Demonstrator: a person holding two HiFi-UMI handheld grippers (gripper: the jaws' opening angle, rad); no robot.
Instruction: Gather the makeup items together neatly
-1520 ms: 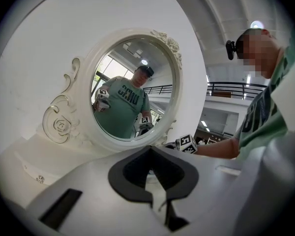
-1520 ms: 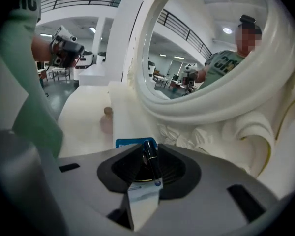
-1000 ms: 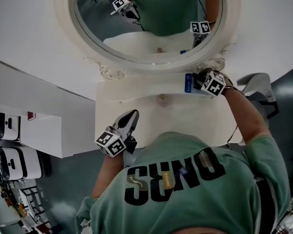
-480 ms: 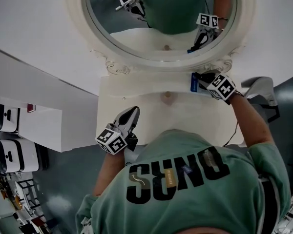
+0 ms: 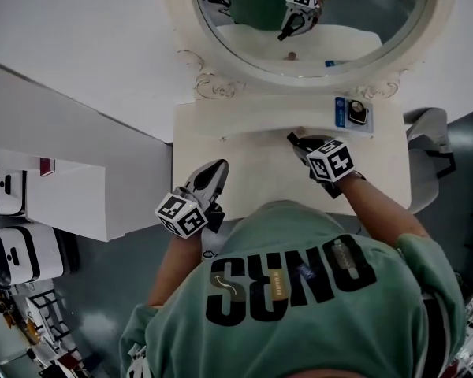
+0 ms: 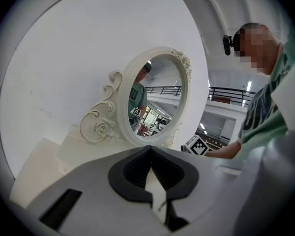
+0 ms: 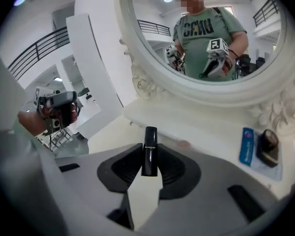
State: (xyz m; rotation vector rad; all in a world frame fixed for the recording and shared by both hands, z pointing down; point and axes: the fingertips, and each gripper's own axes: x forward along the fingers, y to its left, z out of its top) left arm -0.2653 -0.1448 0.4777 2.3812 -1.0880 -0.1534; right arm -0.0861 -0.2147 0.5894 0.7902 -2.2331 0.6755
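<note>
Gripping a black lipstick [image 7: 149, 137] in the right gripper [image 7: 148, 157], over the white table [image 5: 244, 183], left gripper [image 6: 150, 152] pinched together, empty.

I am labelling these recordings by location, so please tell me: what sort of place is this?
Probably a makeup corner staged in a large hall, not a bedroom: a white dressing table with an ornate oval mirror, a black lipstick tube and a blue packet, and balcony railings behind.

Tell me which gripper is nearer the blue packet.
Right. The right gripper, shut on a black lipstick, is just front-left of the blue packet; the left gripper sits at the front-left edge of the table.
</note>
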